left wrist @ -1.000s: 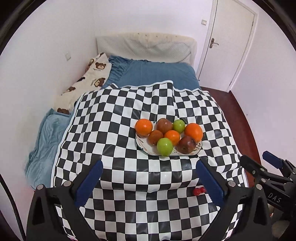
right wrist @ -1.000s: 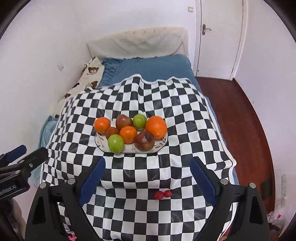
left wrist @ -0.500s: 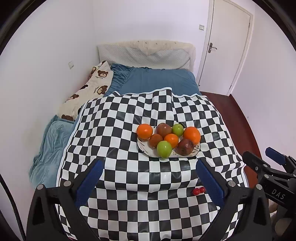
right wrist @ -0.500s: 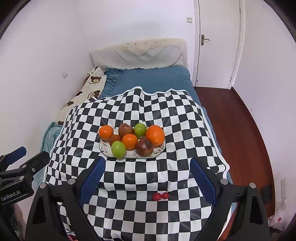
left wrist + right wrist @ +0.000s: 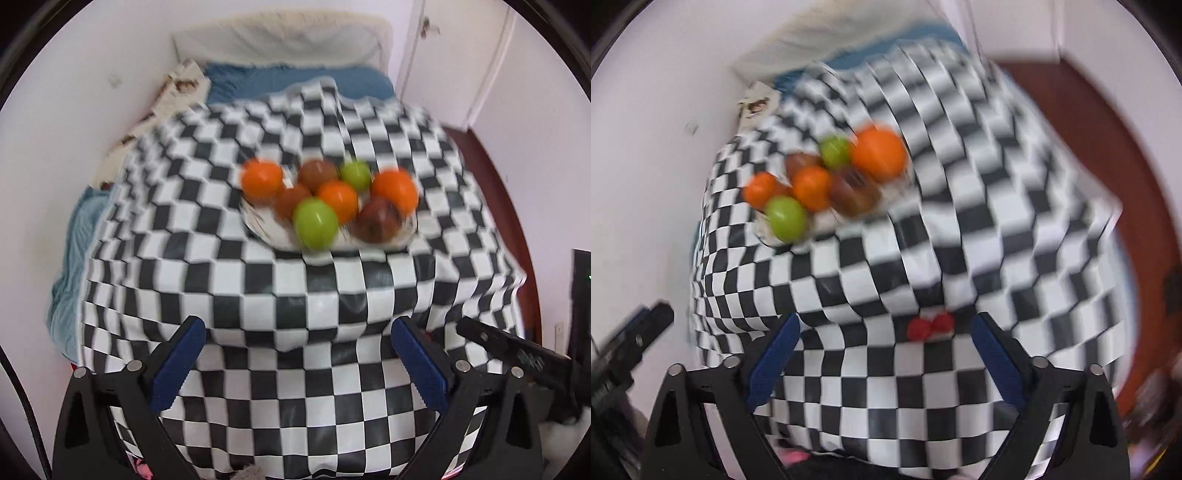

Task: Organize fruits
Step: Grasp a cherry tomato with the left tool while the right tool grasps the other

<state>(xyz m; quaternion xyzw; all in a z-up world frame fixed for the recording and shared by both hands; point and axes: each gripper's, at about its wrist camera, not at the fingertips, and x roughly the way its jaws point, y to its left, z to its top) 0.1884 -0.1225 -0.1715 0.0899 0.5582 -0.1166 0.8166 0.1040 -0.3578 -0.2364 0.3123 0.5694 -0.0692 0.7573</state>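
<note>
Nothing sorted yet: my left tongs and right tongs both gape wide and empty, fruits piled on the plate mid-bed, two small red fruits loose on the checkered cloth.

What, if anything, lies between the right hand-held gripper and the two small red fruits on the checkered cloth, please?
Nothing visible does. The right hand-held gripper is open, and the two small red fruits lie just ahead of it on bare checkered cloth.
</note>
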